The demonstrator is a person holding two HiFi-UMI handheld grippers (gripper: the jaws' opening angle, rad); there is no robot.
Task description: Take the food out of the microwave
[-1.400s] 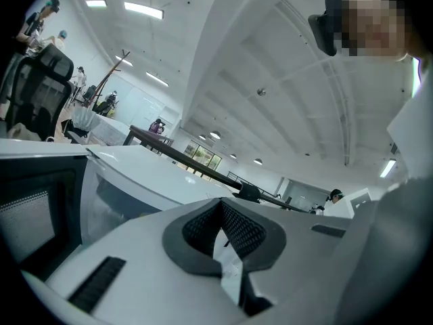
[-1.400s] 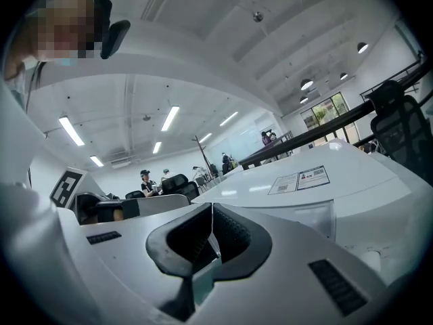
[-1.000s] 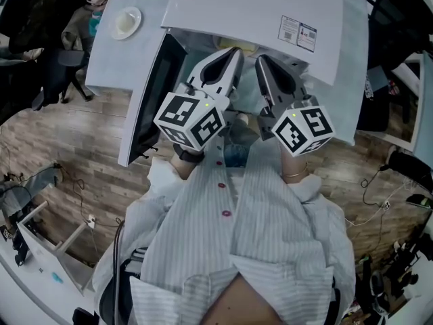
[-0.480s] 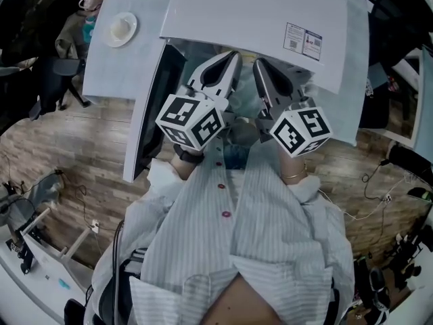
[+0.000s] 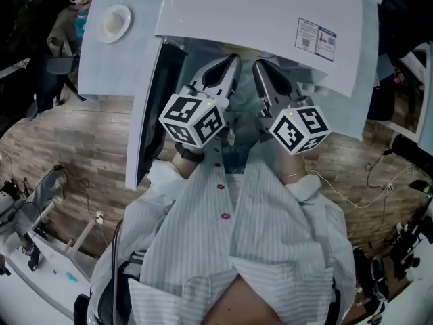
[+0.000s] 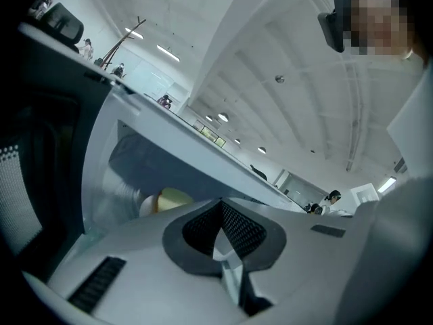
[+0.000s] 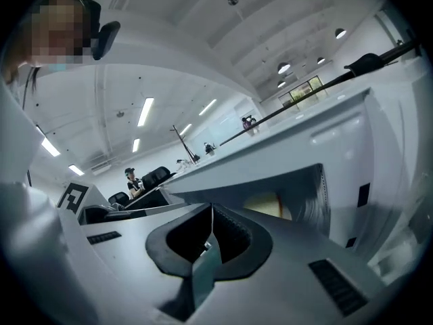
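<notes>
Now that left gripper (image 5: 234, 58) & right gripper (image 5: 258, 64) dropped to the open microwave (image 5: 257, 19) mouth, both pinched shut w/ nothing between them, the food (image 6: 174, 198) looks reachable, imo.

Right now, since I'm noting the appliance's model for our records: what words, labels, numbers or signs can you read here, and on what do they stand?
No text here can be read.
The stickers on top of the microwave: print and a code pattern, too small to read.
The marker cubes on the left gripper and right gripper: black-and-white square patterns only, no words or numbers.
</notes>
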